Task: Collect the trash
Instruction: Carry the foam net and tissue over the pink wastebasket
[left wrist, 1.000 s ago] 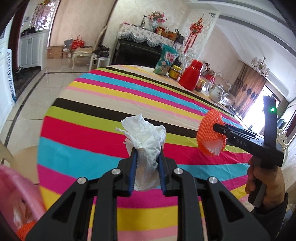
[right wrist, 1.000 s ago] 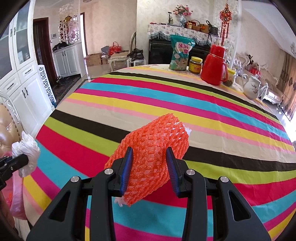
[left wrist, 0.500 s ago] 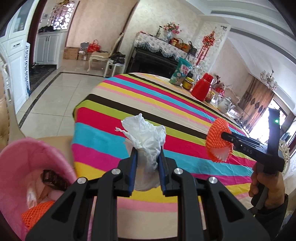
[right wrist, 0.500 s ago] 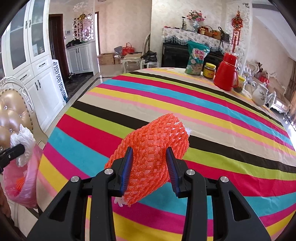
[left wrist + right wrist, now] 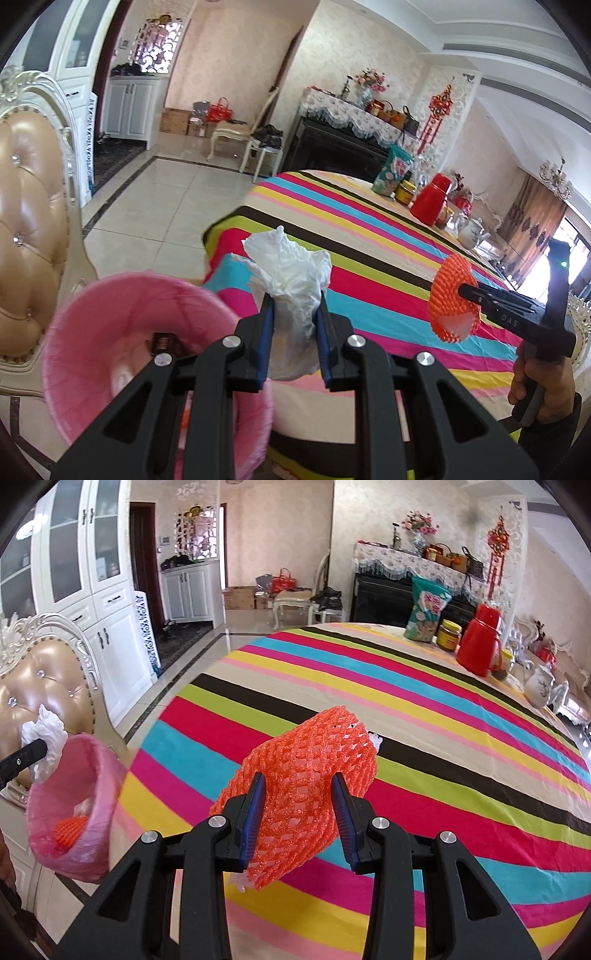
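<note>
My left gripper (image 5: 293, 306) is shut on a crumpled white tissue (image 5: 291, 269), held just right of the rim of a pink-lined bin (image 5: 107, 321) beside the table. In the right wrist view that tissue (image 5: 44, 734) hangs over the bin (image 5: 99, 775), which holds an orange net piece (image 5: 68, 829). My right gripper (image 5: 297, 794) is shut on an orange foam fruit net (image 5: 299, 775) above the striped tablecloth (image 5: 443, 746). The left wrist view shows the same net (image 5: 448, 299) at right, over the table, with a hand (image 5: 543, 384) on the handle.
A tufted tan chair (image 5: 29, 206) stands behind the bin. At the table's far side are a snack bag (image 5: 428, 609), a jar (image 5: 448, 635), a red thermos (image 5: 478, 644) and a white teapot (image 5: 539, 686). Tiled floor (image 5: 147, 206) lies left of the table.
Both grippers have swung left off the table toward the bin, which has come into fuller view. Each keeps its hold on its piece of trash.
</note>
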A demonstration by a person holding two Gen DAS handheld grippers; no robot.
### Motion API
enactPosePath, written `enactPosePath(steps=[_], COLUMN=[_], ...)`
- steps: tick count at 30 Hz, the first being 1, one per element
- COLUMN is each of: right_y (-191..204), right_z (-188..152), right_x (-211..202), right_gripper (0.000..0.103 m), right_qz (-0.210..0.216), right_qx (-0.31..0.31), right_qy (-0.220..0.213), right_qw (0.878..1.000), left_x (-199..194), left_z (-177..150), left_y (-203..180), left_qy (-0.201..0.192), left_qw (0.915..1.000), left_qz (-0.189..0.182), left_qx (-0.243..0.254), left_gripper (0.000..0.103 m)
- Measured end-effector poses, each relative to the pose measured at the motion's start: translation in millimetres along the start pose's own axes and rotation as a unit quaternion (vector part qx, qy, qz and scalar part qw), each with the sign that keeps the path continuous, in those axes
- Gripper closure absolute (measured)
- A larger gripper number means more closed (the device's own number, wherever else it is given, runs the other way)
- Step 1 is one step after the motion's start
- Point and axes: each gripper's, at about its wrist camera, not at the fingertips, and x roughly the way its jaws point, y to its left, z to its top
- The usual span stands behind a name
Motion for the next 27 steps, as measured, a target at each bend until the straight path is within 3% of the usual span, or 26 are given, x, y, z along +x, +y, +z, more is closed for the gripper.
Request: enactPosePath(steps=[12,27], right_y=[57,124], right_z=[4,7], right_x=[-19,-19], right_gripper=[0.066,0.066], right_qz=[0.05,0.099], right_qx=[-0.023,-0.06], right_qy=[-0.017,-0.015], right_qw=[0.998,0.993], left_x=[-42,-58], left_z=[-6,-12], left_y=[37,61], left_qy=[-0.02,-0.029], left_qw=[0.9992,0.9976], left_qz=[0.031,0.057], left_qx=[-0.014,-0.027], left_gripper=[0.082,0.082])
